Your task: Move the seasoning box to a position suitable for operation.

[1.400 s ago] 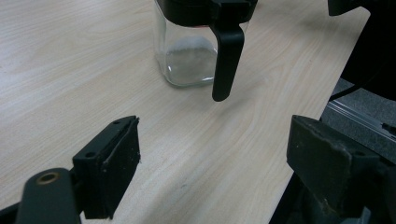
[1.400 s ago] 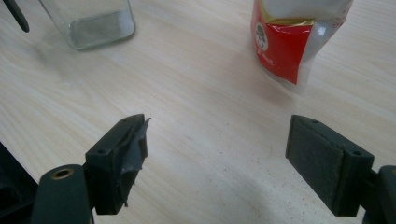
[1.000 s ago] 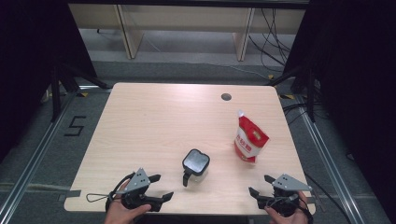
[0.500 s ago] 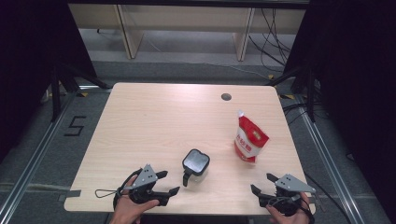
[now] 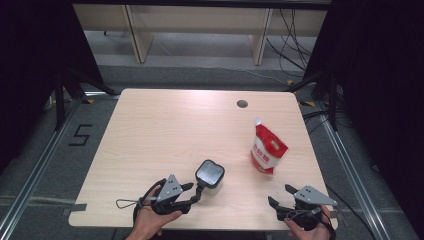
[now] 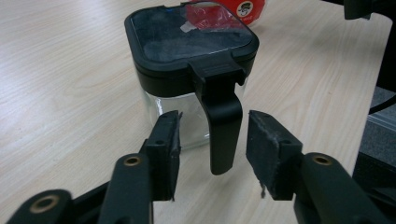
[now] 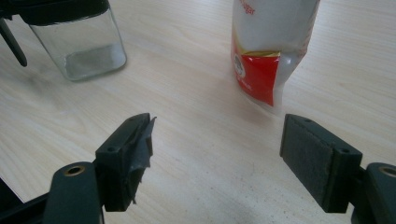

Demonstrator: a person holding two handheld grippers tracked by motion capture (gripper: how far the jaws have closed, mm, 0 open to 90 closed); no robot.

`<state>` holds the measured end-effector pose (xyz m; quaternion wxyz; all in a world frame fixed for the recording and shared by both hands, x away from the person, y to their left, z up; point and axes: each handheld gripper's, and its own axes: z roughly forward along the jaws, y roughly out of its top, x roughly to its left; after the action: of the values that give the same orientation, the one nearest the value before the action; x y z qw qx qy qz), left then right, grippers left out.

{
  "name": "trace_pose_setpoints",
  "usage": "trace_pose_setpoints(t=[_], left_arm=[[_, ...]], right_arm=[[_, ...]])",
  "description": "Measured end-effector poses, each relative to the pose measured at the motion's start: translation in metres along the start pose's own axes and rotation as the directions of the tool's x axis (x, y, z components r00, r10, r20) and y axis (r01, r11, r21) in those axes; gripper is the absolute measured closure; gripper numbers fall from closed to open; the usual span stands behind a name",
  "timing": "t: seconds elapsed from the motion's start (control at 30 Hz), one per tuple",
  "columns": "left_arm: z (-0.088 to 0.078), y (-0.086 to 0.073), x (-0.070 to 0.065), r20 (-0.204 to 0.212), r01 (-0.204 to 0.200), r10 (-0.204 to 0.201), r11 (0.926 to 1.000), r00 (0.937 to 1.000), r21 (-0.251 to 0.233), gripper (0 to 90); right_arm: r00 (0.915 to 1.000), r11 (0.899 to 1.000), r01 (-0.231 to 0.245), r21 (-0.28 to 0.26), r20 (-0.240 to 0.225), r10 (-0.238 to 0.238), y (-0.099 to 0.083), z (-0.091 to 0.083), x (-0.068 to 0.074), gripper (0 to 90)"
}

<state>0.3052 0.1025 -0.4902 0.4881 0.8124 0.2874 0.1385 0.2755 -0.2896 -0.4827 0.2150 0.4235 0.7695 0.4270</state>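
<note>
A square glass jar (image 5: pixel 210 173) with a black lid and a black handle (image 6: pixel 219 116) stands near the table's front edge. My left gripper (image 5: pixel 195 192) reaches it from the left. Its jaws have just been closing and stand on either side of the handle, with a small gap on each side. In the left gripper view the gripper (image 6: pixel 212 135) straddles the handle below the lid of the jar (image 6: pixel 191 42). A red and white bag (image 5: pixel 267 150) stands upright to the right. My right gripper (image 5: pixel 280 196) rests open at the front right, facing the bag (image 7: pixel 266 46) and the jar (image 7: pixel 79 37).
The light wooden table (image 5: pixel 165 125) has a round cable hole (image 5: pixel 242 104) at its far right. Its front edge runs just below both hands. A metal shelf frame stands on the floor beyond the table.
My left gripper has moved right toward the jar, and its jaws have narrowed around the handle. The right gripper, the jar and the bag have stayed put.
</note>
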Motion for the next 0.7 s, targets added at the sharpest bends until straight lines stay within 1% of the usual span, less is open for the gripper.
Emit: trace_pose_setpoints(t=[0.03, 0.07, 0.1, 0.17, 0.2, 0.23, 0.27, 0.3, 0.33, 0.37, 0.4, 0.43, 0.5, 0.53, 0.57, 0.6, 0.63, 0.7], left_arm=[[0.002, 0.000, 0.000, -0.002, -0.016, 0.016, 0.9999, 0.9999, 0.006, 55.6], [0.002, 0.000, 0.000, -0.002, -0.016, 0.016, 0.9999, 0.9999, 0.006, 56.6], [0.005, 0.001, 0.000, -0.005, -0.031, 0.031, 0.9993, 0.9995, 0.021, 57.8], [0.007, 0.002, -0.001, -0.003, -0.035, 0.035, 0.9993, 0.9994, 0.017, 59.4], [0.009, 0.002, -0.003, -0.010, -0.035, 0.036, 0.9991, 0.9993, 0.022, 62.5], [0.009, 0.002, -0.003, -0.010, -0.035, 0.036, 0.9991, 0.9993, 0.022, 63.5], [0.010, 0.003, -0.002, -0.002, -0.046, 0.046, 0.9986, 0.9989, 0.027, 63.5], [0.011, 0.003, -0.004, -0.004, -0.037, 0.038, 0.9991, 0.9993, 0.020, 65.4], [0.011, 0.003, -0.004, 0.001, -0.052, 0.052, 0.9982, 0.9986, 0.029, 67.0], [0.011, 0.003, -0.005, -0.012, -0.074, 0.074, 0.9968, 0.9972, 0.031, 67.9], [0.010, 0.003, -0.005, -0.013, -0.065, 0.065, 0.9972, 0.9978, 0.039, 68.1], [0.010, 0.003, -0.004, -0.002, -0.056, 0.056, 0.9978, 0.9984, 0.035, 68.5], [0.009, 0.002, -0.002, -0.009, -0.050, 0.050, 0.9984, 0.9987, 0.026, 69.6], [0.008, 0.002, 0.000, -0.013, -0.060, 0.061, 0.9978, 0.9981, 0.029, 69.6], [0.007, 0.002, 0.002, -0.014, -0.049, 0.049, 0.9984, 0.9987, 0.028, 70.1], [0.006, 0.001, 0.003, -0.011, -0.037, 0.038, 0.9990, 0.9992, 0.025, 70.5], [0.005, 0.001, 0.005, -0.020, -0.051, 0.051, 0.9984, 0.9985, 0.026, 70.9], [0.002, 0.000, 0.008, -0.027, -0.051, 0.052, 0.9982, 0.9983, 0.031, 71.1]], right_arm=[[0.9999, 1.000, 0.011, 0.001, 0.013, -0.011, 0.000, 0.000, -0.001, 26.3], [1.0000, 1.000, 0.003, 0.003, 0.005, -0.003, 0.000, 0.000, -0.001, 26.3], [1.0000, 1.000, -0.007, -0.002, 0.001, 0.007, 0.000, 0.000, -0.001, 26.3], [1.0000, 1.000, -0.009, -0.004, 0.000, 0.009, 0.000, 0.000, -0.001, 26.3], [0.9998, 1.000, -0.012, 0.001, -0.015, 0.012, 0.000, 0.000, 0.000, 26.3], [0.9998, 1.000, -0.012, 0.001, -0.015, 0.012, 0.000, 0.000, 0.000, 26.3], [0.9999, 1.000, -0.008, 0.004, -0.013, 0.008, 0.000, 0.000, 0.000, 26.3], [0.9999, 1.000, -0.005, 0.004, -0.010, 0.005, 0.000, 0.000, 0.000, 26.3], [1.0000, 1.000, -0.004, -0.004, -0.006, 0.004, 0.000, 0.001, 0.001, 26.3], [0.9997, 1.000, -0.021, 0.005, -0.016, 0.021, 0.000, 0.000, 0.001, 26.3], [0.9988, 0.999, -0.046, 0.008, -0.014, 0.047, 0.000, 0.000, 0.004, 26.3], [0.9996, 1.000, -0.021, -0.002, -0.019, 0.021, 0.000, 0.001, 0.001, 26.3], [0.9996, 1.000, -0.020, 0.000, -0.022, 0.020, 0.000, 0.001, 0.001, 26.3], [0.9998, 1.000, -0.012, -0.002, -0.017, 0.012, -0.001, 0.002, 0.001, 26.3], [0.9998, 1.000, -0.012, 0.006, -0.015, 0.012, 0.000, 0.001, 0.000, 26.3], [0.9997, 1.000, -0.015, -0.001, -0.017, 0.015, 0.000, 0.001, 0.000, 26.3], [0.9997, 1.000, -0.013, -0.001, -0.019, 0.013, -0.001, 0.001, 0.000, 26.3], [0.9997, 1.000, -0.017, 0.000, -0.020, 0.017, 0.000, 0.001, 0.001, 26.3]])
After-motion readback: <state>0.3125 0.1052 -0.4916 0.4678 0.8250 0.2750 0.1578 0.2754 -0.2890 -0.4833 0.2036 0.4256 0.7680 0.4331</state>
